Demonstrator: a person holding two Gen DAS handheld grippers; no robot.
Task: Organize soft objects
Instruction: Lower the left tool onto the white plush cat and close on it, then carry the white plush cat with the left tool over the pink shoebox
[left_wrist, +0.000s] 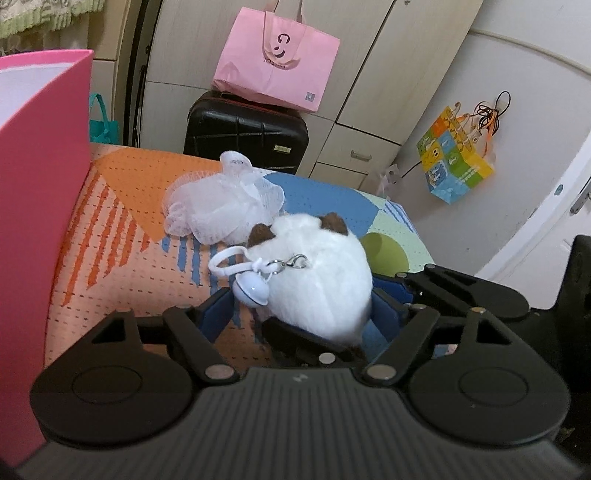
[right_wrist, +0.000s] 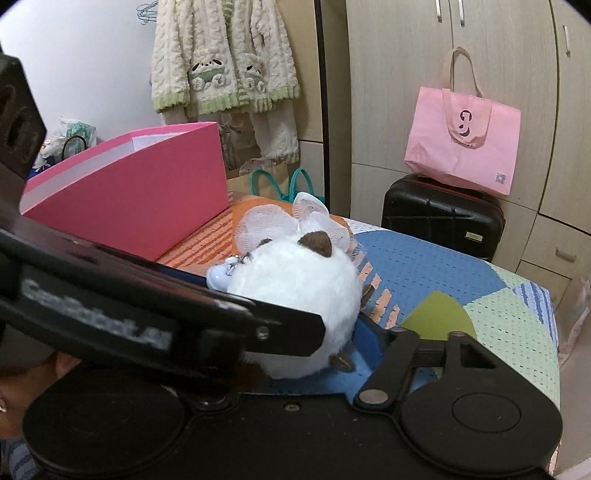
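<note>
The white plush toy (left_wrist: 321, 277) lies on the patterned mat (left_wrist: 122, 206), beside the mesh sponge (left_wrist: 218, 206) and near the pink box (right_wrist: 147, 195), with the left gripper (left_wrist: 299, 302) and right gripper (right_wrist: 306, 343) each pinching it between blue pads.
</note>
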